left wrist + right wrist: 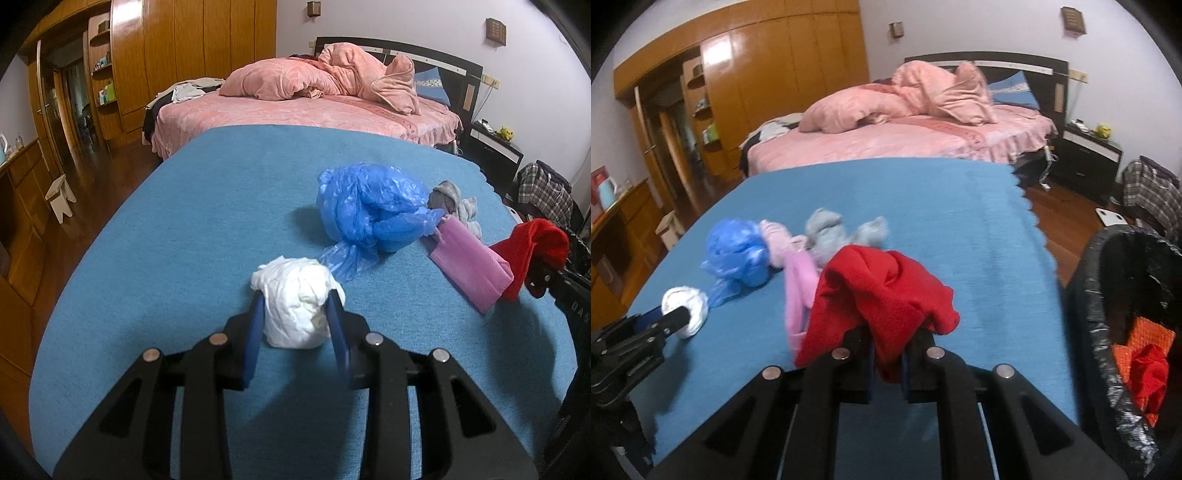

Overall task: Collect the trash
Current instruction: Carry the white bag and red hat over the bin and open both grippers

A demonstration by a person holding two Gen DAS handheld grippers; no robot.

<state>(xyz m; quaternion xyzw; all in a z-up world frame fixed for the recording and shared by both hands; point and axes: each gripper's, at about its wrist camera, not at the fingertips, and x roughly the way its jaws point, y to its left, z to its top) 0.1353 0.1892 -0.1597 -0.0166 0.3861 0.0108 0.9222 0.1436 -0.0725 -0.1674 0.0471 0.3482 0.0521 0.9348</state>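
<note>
Firstly, left wrist view. The left tool (295, 299) has its two blue-padded fingers (255, 332) set on either side of a crumpled white paper wad (295, 302); the pads touch the wad's flanks, so the tool is closed on it. The wad is creased, roughly ball-shaped, and rests on the blue worktop (184, 221). Beyond it lies a scrunched blue plastic bag (369, 206), translucent and knotted, with a loose tail trailing toward the wad. Just right of the bag lie a pink folded cloth (472, 266) and a grey cloth (450, 201). A red cloth (532, 247) hangs at the right edge of the view. A bed (295, 114) with a pink cover and a heaped pink quilt stands behind the worktop, a wooden wardrobe (184, 48) to its left.

Right wrist view. The right tool (888, 358) has its fingers drawn nearly together on the red cloth (886, 295), which drapes over the fingertips and hides the pads. The white paper wad (685, 310) appears far left between the left tool's (674, 317) fingers. A bin (1108, 295) lined with a black bag stands at the right, beside the worktop's (923, 206) scalloped edge, with red and orange material inside. The floor (1067, 210) is dark wood.
</note>
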